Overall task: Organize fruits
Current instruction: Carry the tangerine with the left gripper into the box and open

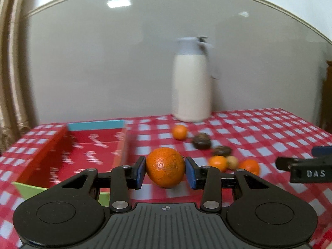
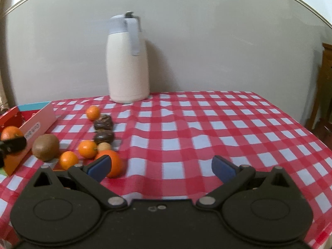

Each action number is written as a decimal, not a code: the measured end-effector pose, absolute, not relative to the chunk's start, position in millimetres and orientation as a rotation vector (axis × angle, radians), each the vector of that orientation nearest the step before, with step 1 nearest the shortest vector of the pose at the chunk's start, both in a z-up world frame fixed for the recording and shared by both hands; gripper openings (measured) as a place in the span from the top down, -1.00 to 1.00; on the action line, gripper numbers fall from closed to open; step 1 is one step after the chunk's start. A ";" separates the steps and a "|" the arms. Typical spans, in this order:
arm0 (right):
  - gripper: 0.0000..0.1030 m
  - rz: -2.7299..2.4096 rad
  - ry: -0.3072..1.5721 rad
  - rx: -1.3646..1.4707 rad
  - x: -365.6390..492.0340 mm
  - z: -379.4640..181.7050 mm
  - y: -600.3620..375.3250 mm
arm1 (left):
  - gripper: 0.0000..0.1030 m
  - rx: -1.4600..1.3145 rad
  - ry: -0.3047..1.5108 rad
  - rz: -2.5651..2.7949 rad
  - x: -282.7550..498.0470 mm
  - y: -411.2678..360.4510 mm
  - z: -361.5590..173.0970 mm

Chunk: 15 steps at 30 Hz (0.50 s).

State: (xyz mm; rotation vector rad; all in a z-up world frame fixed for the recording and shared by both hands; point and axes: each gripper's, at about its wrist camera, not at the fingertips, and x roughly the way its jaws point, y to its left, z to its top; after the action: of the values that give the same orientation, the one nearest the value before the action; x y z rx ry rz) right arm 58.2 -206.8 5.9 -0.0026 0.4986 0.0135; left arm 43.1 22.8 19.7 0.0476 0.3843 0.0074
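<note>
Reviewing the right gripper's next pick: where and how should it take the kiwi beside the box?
Grip the kiwi across its short middle, coming from above. It lies on its side, long axis across the view, with the box close behind and an orange crowding its right end.

Thermos [image 1: 192,83] (and box [image 1: 83,151]) smeared by motion blur.

The left gripper [image 1: 165,172] points slightly downward with both blue pads pressed against the sides of an orange [image 1: 165,167], while the right gripper [image 2: 160,168] points slightly downward, its jaws spread wide and empty.
</note>
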 end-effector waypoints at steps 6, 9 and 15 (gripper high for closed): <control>-1.00 0.060 0.494 -0.048 59.6 5.7 -177.3 | 0.21 0.002 0.383 0.113 39.6 75.2 20.4; -1.00 0.074 0.495 -0.064 59.9 5.2 -167.5 | 0.21 -0.004 0.388 0.151 40.5 92.5 18.0; -1.00 0.095 0.499 -0.090 61.5 3.1 -155.7 | 0.20 -0.025 0.436 0.205 50.1 114.6 6.0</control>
State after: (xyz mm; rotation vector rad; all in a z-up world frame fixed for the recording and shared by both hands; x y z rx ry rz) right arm 61.5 -155.7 3.1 -0.0900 0.4990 0.0954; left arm 50.1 114.6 6.0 -0.0251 0.4363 0.2054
